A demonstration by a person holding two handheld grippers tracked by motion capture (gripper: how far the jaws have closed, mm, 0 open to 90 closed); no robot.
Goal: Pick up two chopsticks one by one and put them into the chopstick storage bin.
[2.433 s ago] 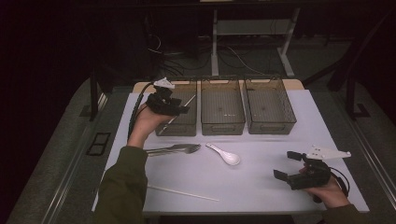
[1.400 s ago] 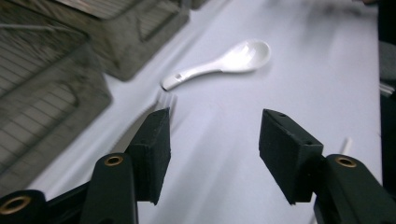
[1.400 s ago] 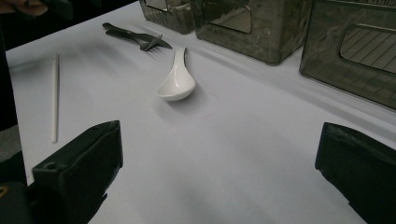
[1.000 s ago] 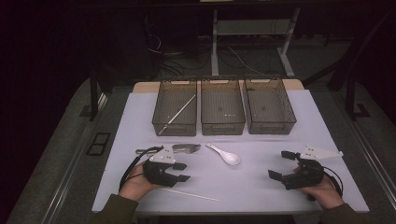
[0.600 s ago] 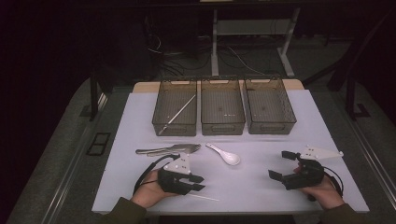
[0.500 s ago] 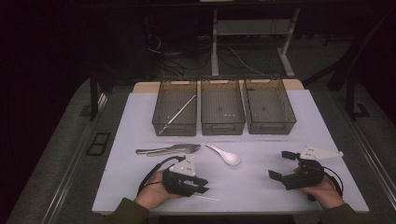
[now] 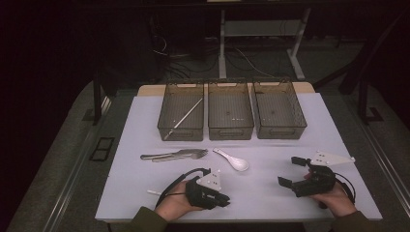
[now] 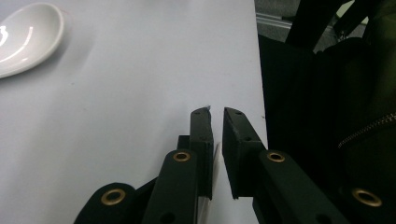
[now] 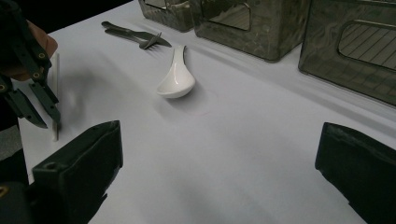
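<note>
A white chopstick (image 7: 153, 192) lies near the table's front edge. My left gripper (image 7: 225, 199) rests low over it, pointing right. In the left gripper view its jaws (image 8: 217, 114) have just been closing to a narrow gap, with the chopstick (image 8: 215, 151) a white sliver between them against the left pad. The right gripper view shows that stick (image 9: 55, 93) running under the left gripper (image 9: 46, 120). A white ceramic spoon (image 7: 233, 161) lies mid-table. My right gripper (image 7: 288, 171) sits at the front right, wide open and empty.
Three dark mesh bins (image 7: 230, 113) stand in a row at the back; the left bin (image 7: 167, 116) holds another chopstick (image 7: 183, 118). A fork and knife (image 7: 174, 154) lie left of the spoon. The table's front edge (image 8: 261, 116) is just beside my left jaws.
My left hand came from the back left bin to the table's front, moved right along the chopstick, and its jaws narrowed around it. The right gripper stayed put.
</note>
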